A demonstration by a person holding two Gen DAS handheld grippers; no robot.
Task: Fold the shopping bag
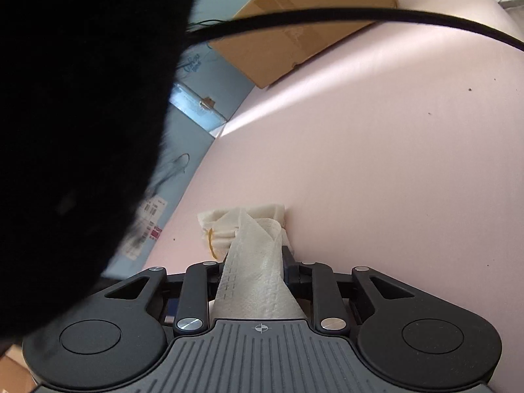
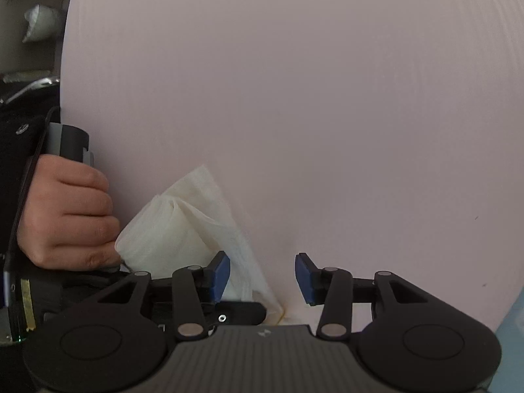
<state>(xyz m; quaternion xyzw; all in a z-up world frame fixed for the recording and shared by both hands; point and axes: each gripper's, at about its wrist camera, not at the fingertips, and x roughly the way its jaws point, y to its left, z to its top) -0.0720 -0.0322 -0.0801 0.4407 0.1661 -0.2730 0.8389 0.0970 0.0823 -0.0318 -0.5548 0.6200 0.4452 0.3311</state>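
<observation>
Lying bunched on the pink table (image 1: 376,163), the white shopping bag (image 1: 252,229) is what we hold in our left gripper (image 1: 253,262), jaws clamped on a twisted length of it. Our right gripper (image 2: 262,273) hovers beside it with jaws apart, empty. A cardboard box (image 1: 304,23) sits well apart.

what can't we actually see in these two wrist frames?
- Left wrist view: the left gripper fingertips are buried in the white bag; a black out-of-focus mass hides the left third.
- Left wrist view: the label on the floor is too blurred to read.
- Right wrist view: the bag's lower end is cut off behind the open right gripper; the hand covers its left edge.
</observation>
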